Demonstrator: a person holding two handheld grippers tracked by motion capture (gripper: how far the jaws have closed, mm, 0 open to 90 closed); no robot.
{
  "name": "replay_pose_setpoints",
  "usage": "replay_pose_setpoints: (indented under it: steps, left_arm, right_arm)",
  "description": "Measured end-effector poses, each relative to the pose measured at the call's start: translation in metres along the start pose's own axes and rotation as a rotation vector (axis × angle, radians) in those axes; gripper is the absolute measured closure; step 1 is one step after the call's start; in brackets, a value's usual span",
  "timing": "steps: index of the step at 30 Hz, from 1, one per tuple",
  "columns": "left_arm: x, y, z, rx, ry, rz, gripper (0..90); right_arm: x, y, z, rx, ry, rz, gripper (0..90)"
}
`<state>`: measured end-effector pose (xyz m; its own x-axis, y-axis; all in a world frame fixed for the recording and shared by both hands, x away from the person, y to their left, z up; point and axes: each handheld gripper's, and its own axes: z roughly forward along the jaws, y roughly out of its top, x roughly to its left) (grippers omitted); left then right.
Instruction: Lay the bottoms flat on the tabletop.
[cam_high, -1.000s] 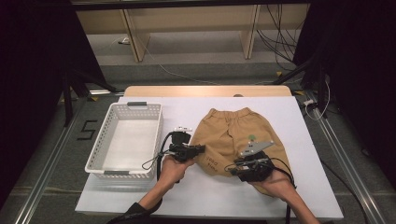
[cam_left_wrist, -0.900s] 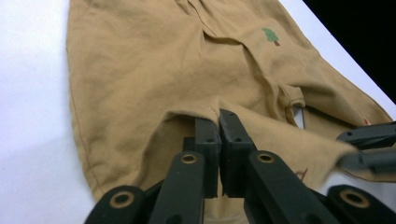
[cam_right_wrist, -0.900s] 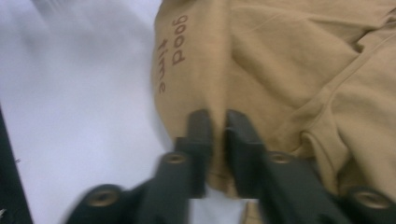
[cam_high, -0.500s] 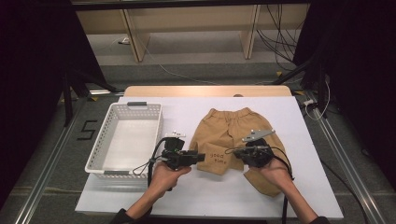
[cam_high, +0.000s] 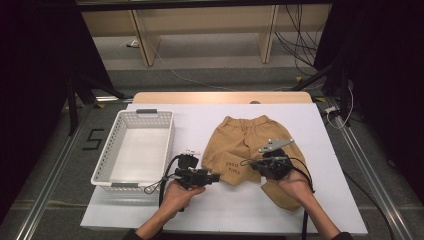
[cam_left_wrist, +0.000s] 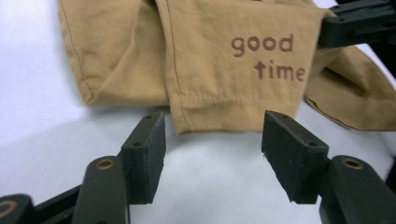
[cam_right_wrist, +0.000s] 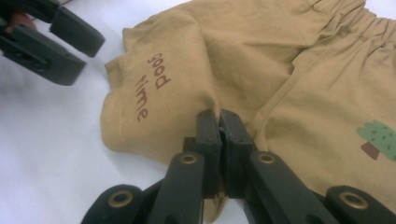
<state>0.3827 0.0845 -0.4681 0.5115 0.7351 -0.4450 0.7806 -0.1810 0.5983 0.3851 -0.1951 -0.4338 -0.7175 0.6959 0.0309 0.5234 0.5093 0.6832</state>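
Observation:
Tan shorts (cam_high: 250, 142) lie on the white table, waistband at the far side. One leg carries the brown print "good time" (cam_left_wrist: 268, 56). My right gripper (cam_right_wrist: 219, 122) is shut on a fold of fabric beside that printed leg, seen in the high view at the middle of the shorts (cam_high: 255, 164). My left gripper (cam_left_wrist: 212, 135) is open, its jaws low over the table just short of the printed leg's hem (cam_left_wrist: 224, 122). From above, this left gripper (cam_high: 216, 178) points right at the shorts' near left corner.
A white slatted basket (cam_high: 112, 170) stands at the left of the table with nothing in it. Bare white table (cam_high: 225, 215) lies between my forearms. A green tree print (cam_right_wrist: 378, 135) marks the other leg. Cables trail from both grippers.
My left gripper has come nearer to me and now points right at the printed leg's hem. My right gripper has moved slightly farther onto the shorts.

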Motion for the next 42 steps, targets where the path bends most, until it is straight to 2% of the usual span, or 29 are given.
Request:
replay_pose_setpoints:
  steps: [10, 11, 12, 13, 18, 19, 20, 22, 23, 25, 29, 30, 31, 35, 42]
  left_arm:
    - [0.001, 0.004, 0.024, 0.044, 0.05, -0.005, 45.5]
    - [0.002, 0.005, 0.026, 0.047, 0.049, -0.007, 48.3]
    - [0.002, 0.005, 0.027, 0.039, 0.047, -0.013, 55.5]
    - [0.003, 0.005, 0.028, 0.04, 0.048, -0.012, 55.5]
    - [0.004, 0.003, 0.029, 0.031, 0.017, -0.014, 80.8]
    - [0.003, 0.003, 0.028, 0.031, 0.012, -0.009, 85.3]
    - [0.002, 0.003, 0.027, 0.025, 0.007, -0.006, 86.1]
    - [-0.003, 0.002, 0.021, 0.021, -0.008, 0.017, 86.9]
    - [-0.006, 0.002, 0.017, 0.019, -0.018, 0.031, 86.9]
    - [-0.012, 0.0, 0.006, 0.01, -0.032, 0.055, 87.0]
    - [-0.021, -0.008, -0.019, 0.004, -0.079, 0.076, 87.0]
    - [-0.023, -0.01, -0.025, 0.004, -0.09, 0.079, 87.0]
    - [-0.025, -0.013, -0.03, 0.008, -0.101, 0.084, 87.0]
    - [-0.033, -0.024, -0.047, 0.013, -0.163, 0.077, 87.0]
    - [-0.051, -0.04, -0.068, 0.02, -0.202, 0.118, 86.8]
  right_arm:
    - [0.0, -0.001, 0.0, -0.003, 0.005, 0.002, 83.9]
    - [0.0, -0.001, 0.0, -0.002, 0.006, 0.002, 83.5]
    - [0.0, -0.001, 0.001, 0.001, 0.005, 0.0, 83.5]
    - [0.0, -0.001, 0.001, 0.001, 0.005, 0.0, 83.5]
    - [0.001, -0.002, 0.002, 0.012, -0.004, -0.001, 81.6]
    - [0.001, -0.002, 0.003, 0.013, -0.007, -0.003, 79.0]
    - [0.001, -0.002, 0.003, 0.016, -0.008, 0.0, 73.1]
    - [-0.001, -0.002, 0.001, 0.012, -0.004, 0.005, 65.8]
    - [-0.001, -0.002, 0.001, 0.012, -0.004, 0.005, 65.8]
    - [-0.001, -0.002, -0.003, 0.0, -0.007, 0.018, 55.5]
    - [-0.003, -0.004, -0.021, -0.03, -0.032, 0.027, 48.4]
    - [-0.006, -0.007, -0.031, -0.045, -0.057, 0.032, 46.1]
    - [-0.006, -0.007, -0.031, -0.045, -0.057, 0.032, 46.1]
    - [-0.014, -0.015, -0.046, -0.06, -0.112, 0.049, 44.3]
    - [-0.028, -0.026, -0.053, -0.06, -0.148, 0.093, 43.9]
